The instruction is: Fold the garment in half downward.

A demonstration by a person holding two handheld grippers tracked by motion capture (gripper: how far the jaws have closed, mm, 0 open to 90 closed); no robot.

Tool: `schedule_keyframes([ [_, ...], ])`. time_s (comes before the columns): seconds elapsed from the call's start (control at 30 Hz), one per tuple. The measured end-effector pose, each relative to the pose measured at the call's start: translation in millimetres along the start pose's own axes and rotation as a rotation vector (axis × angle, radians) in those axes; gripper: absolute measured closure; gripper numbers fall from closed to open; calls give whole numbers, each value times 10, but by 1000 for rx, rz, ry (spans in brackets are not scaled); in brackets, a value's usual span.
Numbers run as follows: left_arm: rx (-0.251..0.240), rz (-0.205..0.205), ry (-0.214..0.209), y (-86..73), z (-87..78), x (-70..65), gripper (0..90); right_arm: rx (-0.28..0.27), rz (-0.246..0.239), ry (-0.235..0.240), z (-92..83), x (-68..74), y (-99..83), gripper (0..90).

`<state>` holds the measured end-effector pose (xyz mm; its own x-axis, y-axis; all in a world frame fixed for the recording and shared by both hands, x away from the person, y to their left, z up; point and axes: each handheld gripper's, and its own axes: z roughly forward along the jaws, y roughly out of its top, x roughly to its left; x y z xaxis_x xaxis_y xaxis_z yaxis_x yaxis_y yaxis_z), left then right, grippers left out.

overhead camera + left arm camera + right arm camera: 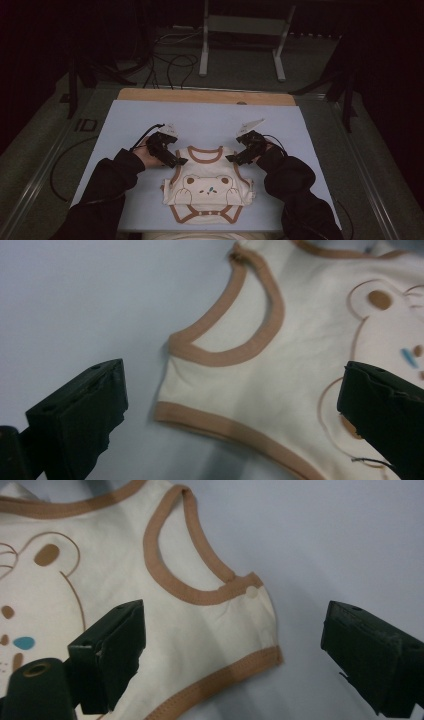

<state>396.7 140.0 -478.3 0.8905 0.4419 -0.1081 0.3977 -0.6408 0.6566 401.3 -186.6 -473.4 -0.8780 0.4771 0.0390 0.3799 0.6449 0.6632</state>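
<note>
Tongs on both sides stand released, jaws spread wide with nothing between them. The left tongs [181, 162] hover at the left shoulder of a cream baby bodysuit [209, 185]; in the left gripper view the left tongs [232, 405] straddle the shoulder strap and brown-trimmed armhole, one jaw over bare cloth cover, the other over the printed bear. The right tongs [231, 158] sit at the opposite shoulder; in the right gripper view the right tongs [232, 650] bracket that strap, where a small pale snap button [251, 592] shows on the brown trim. The bodysuit [200, 625] lies flat, front up, on the pale blue cover of the bench [200, 117], near the person's edge, its bottom part folded up with brown-edged leg openings toward the person. Dark sleeves [107, 172] reach in from below. Beyond the cover a strip of wooden bench edge [205, 96] shows, then black cables [172, 62] on the floor and a grey metal stand [242, 30]. Nothing lies between tongs and garment.
</note>
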Motion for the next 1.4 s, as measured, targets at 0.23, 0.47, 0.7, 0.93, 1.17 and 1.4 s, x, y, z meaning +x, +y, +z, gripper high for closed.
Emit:
schedule_keyframes([
  [0.23, 24, -10, 11, -51, 101, 70, 64, 30, 32, 6, 120, -47, -37, 103],
  [0.47, 40, -17, 30, -76, 166, 103, 184, 58, 56, -6, 231, -90, -66, 137],
  [0.7, 77, -14, 51, -134, 234, 123, 280, 69, 70, -21, 293, -142, -90, 281],
  [0.93, 91, -13, 61, -141, 284, 147, 423, 82, 70, -37, 347, -179, -107, 358],
  [1.17, 95, -19, 74, -106, 301, 141, 580, 111, 40, -49, 406, -136, -99, 446],
  [1.4, 106, -27, 61, -93, 303, 126, 730, 131, 6, -34, 383, -91, -88, 629],
])
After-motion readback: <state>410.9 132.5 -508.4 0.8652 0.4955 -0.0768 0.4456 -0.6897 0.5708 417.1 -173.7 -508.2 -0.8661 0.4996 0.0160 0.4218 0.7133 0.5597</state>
